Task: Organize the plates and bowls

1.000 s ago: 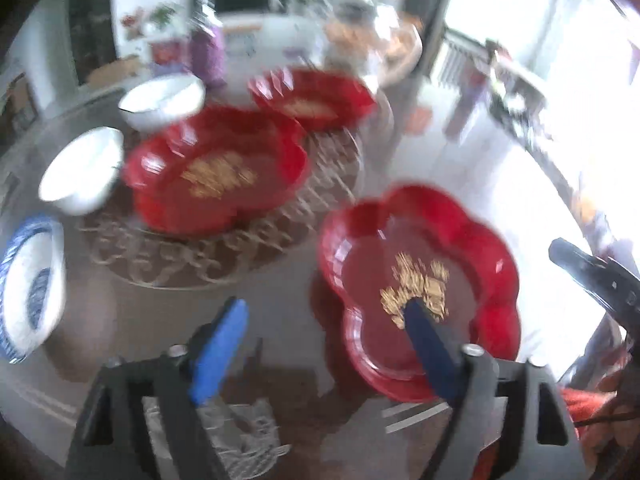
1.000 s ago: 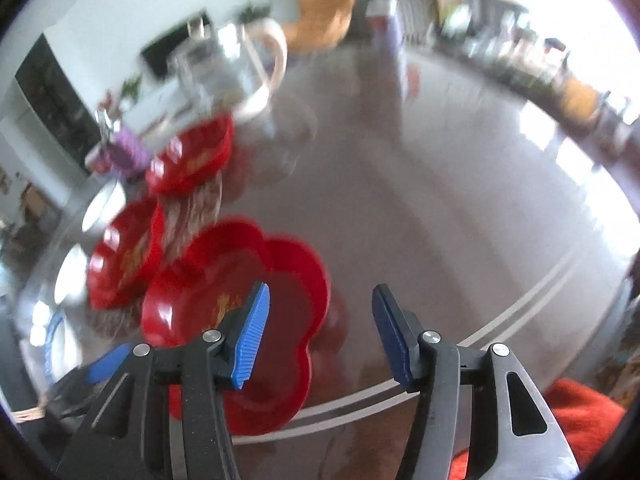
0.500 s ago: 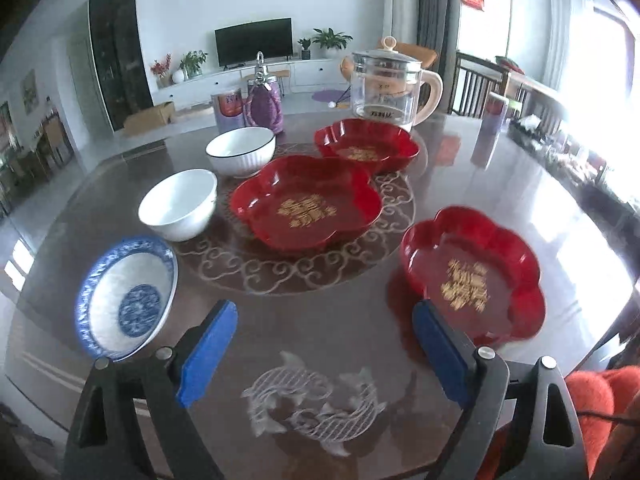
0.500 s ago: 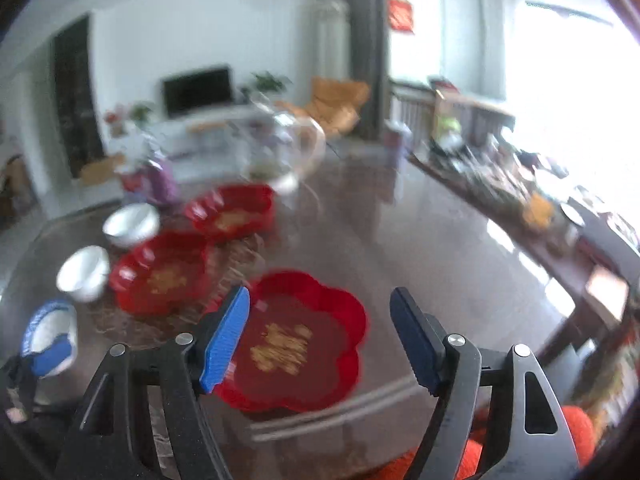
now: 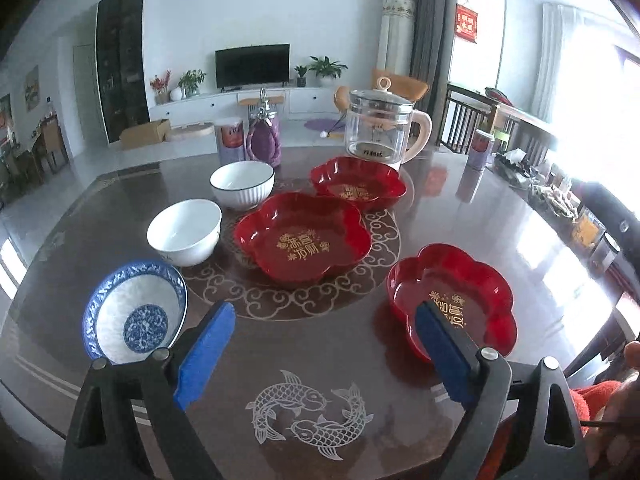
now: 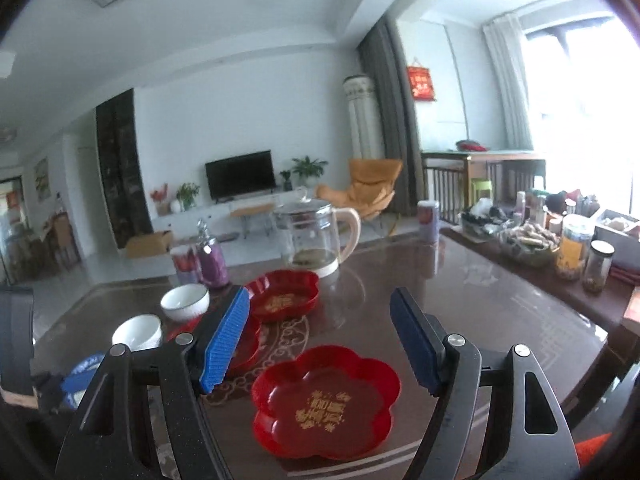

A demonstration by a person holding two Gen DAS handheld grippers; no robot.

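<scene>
Glossy table [image 5: 460, 216], living room behind. Both fingers spread, empty. Nearest red plate [image 6: 326, 400] at 6 o'clock: likely light, stiff, slick; pinch scalloped rim.

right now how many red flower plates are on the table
3. One red plate sits nearest, on the right by the table edge; one lies in the middle of the table's swirl pattern; one is farthest, just before the glass kettle. None appear stacked or hidden.

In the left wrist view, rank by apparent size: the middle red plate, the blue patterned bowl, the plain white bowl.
1. middle red plate
2. blue patterned bowl, though nearness to the camera may inflate it
3. plain white bowl
</scene>
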